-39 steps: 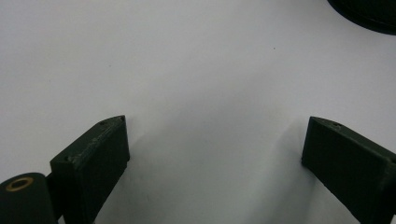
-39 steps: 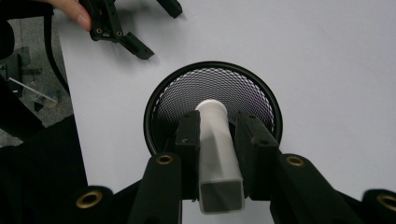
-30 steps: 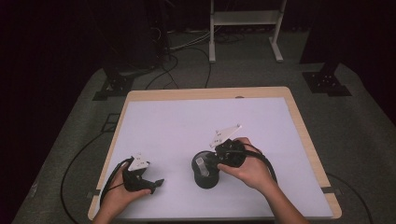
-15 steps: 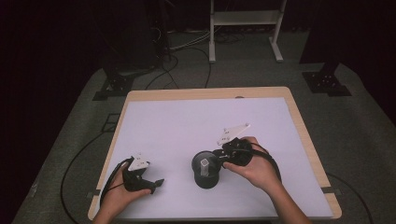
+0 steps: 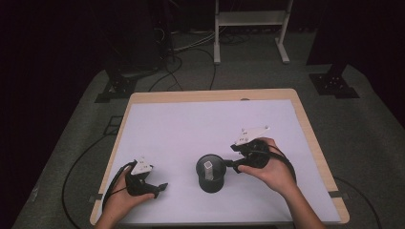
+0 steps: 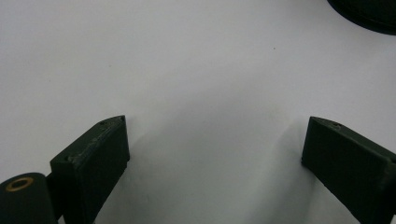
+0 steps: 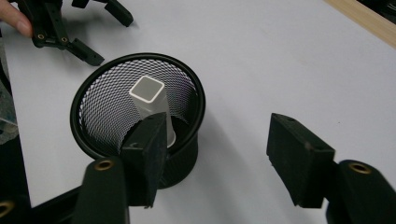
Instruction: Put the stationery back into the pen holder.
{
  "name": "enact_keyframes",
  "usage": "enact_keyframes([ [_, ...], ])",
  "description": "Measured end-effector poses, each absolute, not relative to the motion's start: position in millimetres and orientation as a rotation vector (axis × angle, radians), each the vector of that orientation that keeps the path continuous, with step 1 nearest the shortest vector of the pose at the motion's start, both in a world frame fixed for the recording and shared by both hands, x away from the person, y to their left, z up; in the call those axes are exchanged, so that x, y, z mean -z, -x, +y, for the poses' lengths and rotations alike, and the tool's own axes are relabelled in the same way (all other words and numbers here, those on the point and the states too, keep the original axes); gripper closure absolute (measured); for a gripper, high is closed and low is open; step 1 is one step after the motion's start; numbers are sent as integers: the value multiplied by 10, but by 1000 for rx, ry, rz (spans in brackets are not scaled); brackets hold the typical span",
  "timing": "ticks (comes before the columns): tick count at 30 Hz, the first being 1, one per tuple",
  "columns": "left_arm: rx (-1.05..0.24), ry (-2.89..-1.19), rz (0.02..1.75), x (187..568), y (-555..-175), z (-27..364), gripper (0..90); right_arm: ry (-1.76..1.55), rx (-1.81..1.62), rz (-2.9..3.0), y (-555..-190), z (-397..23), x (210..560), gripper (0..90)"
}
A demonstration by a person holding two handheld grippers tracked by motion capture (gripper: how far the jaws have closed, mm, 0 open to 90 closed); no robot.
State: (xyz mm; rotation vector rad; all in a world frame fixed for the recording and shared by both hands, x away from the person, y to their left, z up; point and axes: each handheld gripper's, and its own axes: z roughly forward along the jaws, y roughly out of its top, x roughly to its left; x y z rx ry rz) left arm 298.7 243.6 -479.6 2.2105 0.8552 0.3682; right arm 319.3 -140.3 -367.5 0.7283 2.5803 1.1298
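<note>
A black mesh cup (image 5: 210, 172) stands upright near the front edge of the white-topped table (image 5: 191, 129), roughly midway across it, and holds a white square-ended tube (image 7: 150, 100) that leans inside it. The right gripper (image 7: 219, 144) sits just beside the cup on its right, jaws spread wide and grasping nothing, one jaw close against the cup's outer wall. The left gripper (image 6: 212, 154) rests well apart at the front left of the table, jaws likewise spread over bare surface and empty.

A lab — dark drapes, floor cables (image 5: 186, 62), lone white-topped table (image 5: 200, 124).
</note>
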Motion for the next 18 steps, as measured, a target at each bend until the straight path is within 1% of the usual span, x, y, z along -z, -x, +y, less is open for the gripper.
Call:
enact_keyframes([
  [3,-372,-2210,852,4797,-2989,2437,67,-746,-1128,2561,-3202,-1489,3712,326],
  [13,-375,-2206,854,4799,-2986,2435,67,-744,-1111,2532,-3179,-1725,3863,278],
  [18,-375,-2209,851,4799,-2986,2436,67,-787,-1093,2510,-3160,-1873,3945,279],
])
